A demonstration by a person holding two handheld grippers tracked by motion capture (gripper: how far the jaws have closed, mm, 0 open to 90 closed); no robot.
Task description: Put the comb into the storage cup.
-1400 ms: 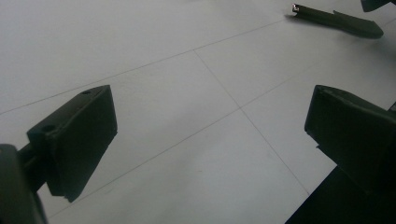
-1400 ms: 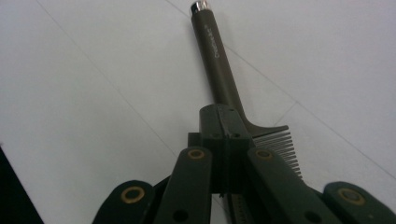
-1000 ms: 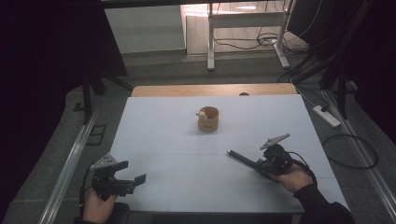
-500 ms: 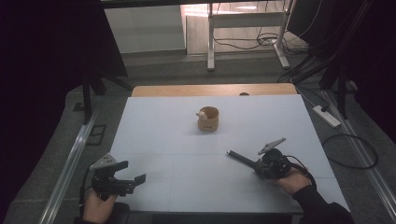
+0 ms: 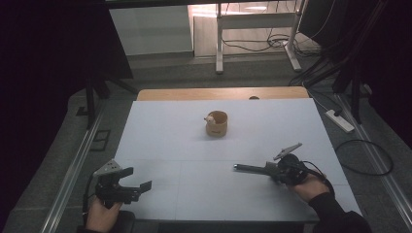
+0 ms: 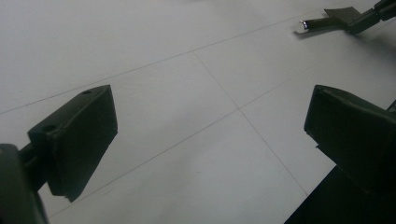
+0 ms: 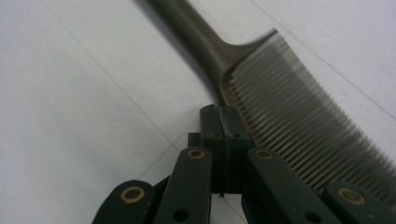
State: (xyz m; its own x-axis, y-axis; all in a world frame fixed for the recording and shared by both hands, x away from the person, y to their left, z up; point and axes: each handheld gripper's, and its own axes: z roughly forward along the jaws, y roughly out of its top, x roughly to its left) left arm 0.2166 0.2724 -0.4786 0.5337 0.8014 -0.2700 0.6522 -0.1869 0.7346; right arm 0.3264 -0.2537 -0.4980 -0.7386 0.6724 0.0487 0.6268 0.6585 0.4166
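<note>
Since the earlier frames the right gripper point(image 5: 266, 169) has slid a little toward the person and toward the right edge of the table, the comb going with it; the left gripper point(image 5: 127, 183) and the cup have kept their places.

A pale blue-white sheet point(image 5: 165, 136), ruled with thin lines into large rectangles, covers the table, and a strip of bare wood point(image 5: 194, 93) shows along its far edge. Beyond it lies a grey floor with cables, the legs of a white desk point(image 5: 219, 43) and a power strip point(image 5: 341, 121) at the right; the rest of the room is dark.

The comb point(image 7: 275, 88) is clamped in the right gripper's jaws, which are closed on its spine close to where the teeth begin. Its long axis lies nearly level above the sheet, running across the table, and its thin tail handle point(image 5: 248, 168) points toward the left, at the middle of the near half. It is well apart from the small tan cup point(image 5: 216, 124), which stands upright at the table's centre, farther back.

From the high view the comb reads as a dark rod; the right gripper view resolves the fine row of teeth and the taper into the handle. In the left gripper view the left gripper's jaws stand wide apart with nothing between them, bare sheet under them, and the handle's shiny tip point(image 6: 306, 24) shows far off at the upper right.
</note>
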